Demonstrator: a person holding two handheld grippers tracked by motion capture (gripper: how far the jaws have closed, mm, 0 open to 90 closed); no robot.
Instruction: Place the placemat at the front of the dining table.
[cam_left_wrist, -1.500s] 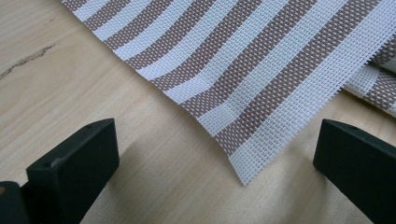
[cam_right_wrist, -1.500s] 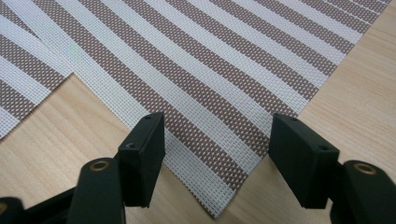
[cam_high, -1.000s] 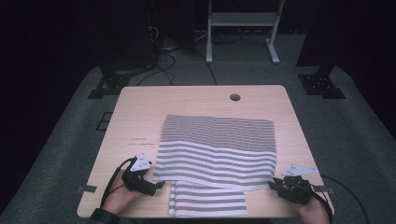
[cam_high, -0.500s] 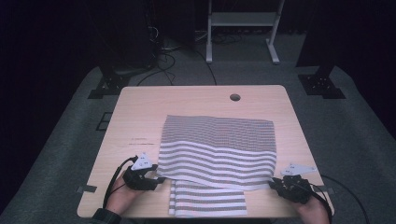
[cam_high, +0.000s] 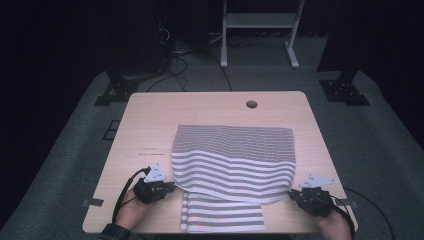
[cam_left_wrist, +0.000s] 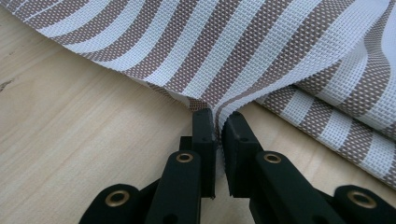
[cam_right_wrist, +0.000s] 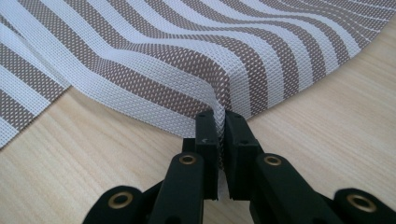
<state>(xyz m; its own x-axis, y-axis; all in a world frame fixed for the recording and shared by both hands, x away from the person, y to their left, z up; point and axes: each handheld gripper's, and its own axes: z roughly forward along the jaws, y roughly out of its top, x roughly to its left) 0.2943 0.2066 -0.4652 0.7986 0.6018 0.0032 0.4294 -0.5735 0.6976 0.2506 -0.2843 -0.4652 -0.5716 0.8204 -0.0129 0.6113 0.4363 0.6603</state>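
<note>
No legible text, label, brand, number or sign appears in any view. The brown-and-white striped woven cloth (cam_high: 233, 165), the pale wooden table (cam_high: 150, 120) and the black gripper jaws carry no readable markings. Faint dark specks at centre left of the tabletop in the high view are too small to read.

Cloth on the table, one gripper at each near corner

The cloth (cam_high: 233, 157) lies on the table (cam_high: 150, 120), a little right of the middle, its near part folded over a lower layer. The left gripper (cam_high: 169, 186) touches its near left corner, the right gripper (cam_high: 294, 195) its near right corner. A hole (cam_high: 251, 104) is behind the cloth.
</note>
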